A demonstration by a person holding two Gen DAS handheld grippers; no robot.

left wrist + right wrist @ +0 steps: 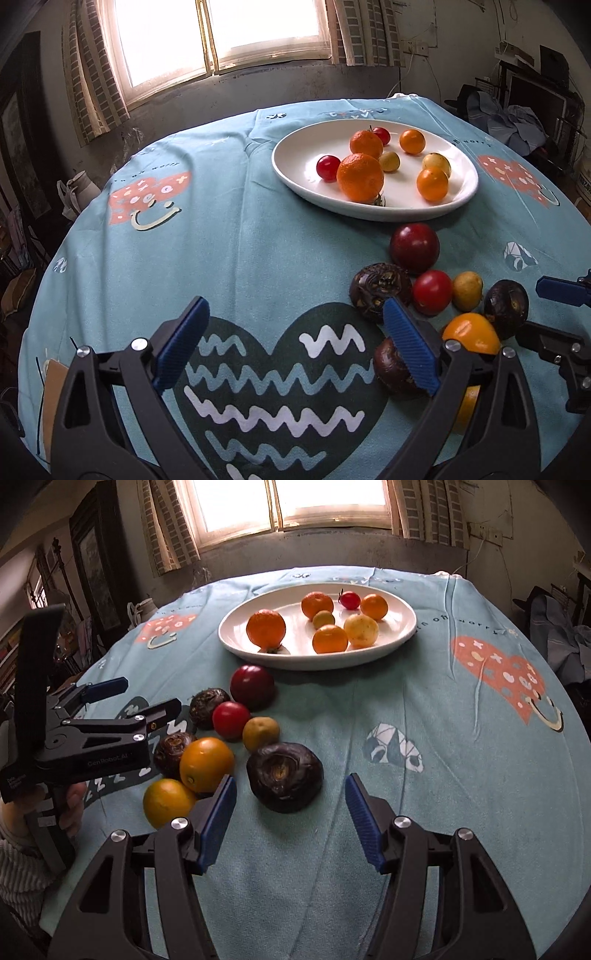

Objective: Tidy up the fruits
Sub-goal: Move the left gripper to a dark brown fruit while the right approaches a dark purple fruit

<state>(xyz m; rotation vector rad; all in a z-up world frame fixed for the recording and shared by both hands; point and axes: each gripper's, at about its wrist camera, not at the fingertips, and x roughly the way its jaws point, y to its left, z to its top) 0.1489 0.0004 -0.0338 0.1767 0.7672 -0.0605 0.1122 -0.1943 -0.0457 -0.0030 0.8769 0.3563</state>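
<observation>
Right gripper (290, 812) gaping wide, holding nothing, hovering just short of a dark water chestnut (284, 775) at 12 o'clock. Left gripper (295, 343) likewise spread wide and empty over the teal tablecloth (229, 240). Loose fruit clustered at 10 o'clock from the right gripper: yellow-orange citrus (206, 763), red tomato (231, 719), dark red plum (252, 686). Farther off at 12 o'clock, white plate (236, 635) bearing oranges (266, 628) and small tomatoes (350, 600).
</observation>
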